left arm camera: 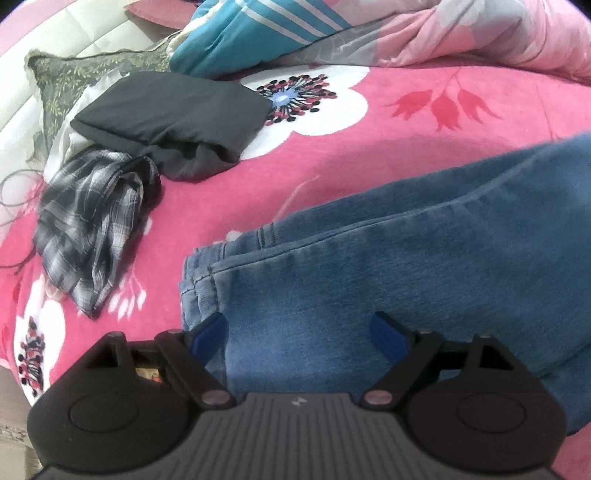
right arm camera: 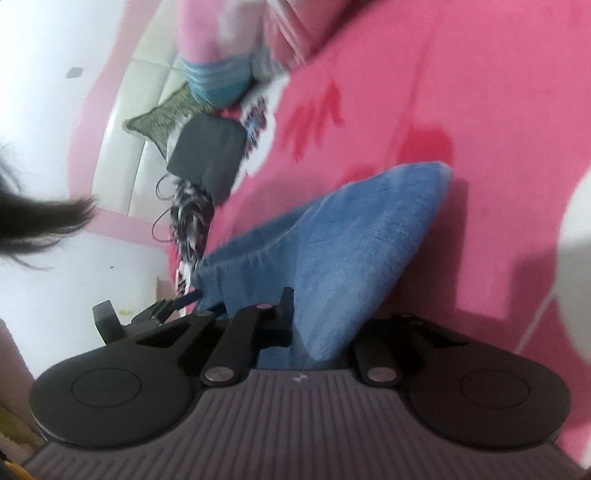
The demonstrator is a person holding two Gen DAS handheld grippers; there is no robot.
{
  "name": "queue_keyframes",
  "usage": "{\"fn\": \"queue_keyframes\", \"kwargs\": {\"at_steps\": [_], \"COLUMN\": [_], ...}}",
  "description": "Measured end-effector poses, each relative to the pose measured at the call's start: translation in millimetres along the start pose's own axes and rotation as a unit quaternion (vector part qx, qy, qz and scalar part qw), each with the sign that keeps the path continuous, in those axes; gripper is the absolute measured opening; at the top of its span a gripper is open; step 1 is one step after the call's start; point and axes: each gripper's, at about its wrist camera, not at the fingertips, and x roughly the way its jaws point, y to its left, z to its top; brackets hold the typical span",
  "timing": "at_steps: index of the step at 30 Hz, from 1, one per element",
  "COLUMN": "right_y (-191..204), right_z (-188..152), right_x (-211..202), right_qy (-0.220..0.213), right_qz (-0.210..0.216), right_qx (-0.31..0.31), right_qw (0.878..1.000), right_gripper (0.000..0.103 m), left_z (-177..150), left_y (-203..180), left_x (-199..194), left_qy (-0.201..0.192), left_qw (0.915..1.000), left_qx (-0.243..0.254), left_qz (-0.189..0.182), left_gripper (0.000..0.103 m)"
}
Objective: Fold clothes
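Two grippers meet the blue jeans (left arm camera: 388, 258) on the pink floral bed (left arm camera: 295, 177) — left gripper (left arm camera: 301, 332) fingers apart over denim. Right gripper (right arm camera: 321, 332) fingers are clamped on the jeans — blurred.

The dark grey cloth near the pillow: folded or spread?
Folded: the dark grey cloth lies as a compact, layered rectangle on the pink floral bedspread.

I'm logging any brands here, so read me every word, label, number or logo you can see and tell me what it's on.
No readable words or numbers in either view.
Small pale emblem on the left gripper body: too small to read.
Same emblem on the right gripper body: too small to read.
Three white stripes on the teal garment: a pattern only, no lettering.
Jeans: no visible label.
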Motion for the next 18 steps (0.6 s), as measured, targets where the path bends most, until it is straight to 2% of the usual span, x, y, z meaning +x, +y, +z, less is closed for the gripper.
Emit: {"fn": "queue_keyframes", "kwargs": {"at_steps": [5,11,14,18], "right_y": [14.2,-11.4,-19.7,-32.4], "right_z": [-3.3,-24.6,-44.5,-74.0], "right_x": [-16.9,-52.7,-80.6,-126.7], "right_qy": [-0.005,-0.014,-0.024,-0.04], "right_qz": [0.004,-0.009,-0.021,-0.056], "right_qx": [-0.026,-0.001,0.012,0.04], "right_qw": [1.0,1.0,0.999,0.997], "right_gripper": [0.005,0.004,0.004,0.004], "left_z": [6.0,10.9,13.2,14.9], "left_y": [-8.8,-33.1,-54.3,-98.3], "left_x": [-2.3,-7.1,-12.8,-24.4], "left_qy": [0.008,0.012,0.01,0.001], "left_qw": [0.9999,0.9997,0.9993,0.9969], "left_qx": [0.013,0.021,0.022,0.038], "left_qz": [0.002,-0.009,-0.027,-0.069], "left_gripper": [0.086,0.08,0.079,0.079]}}
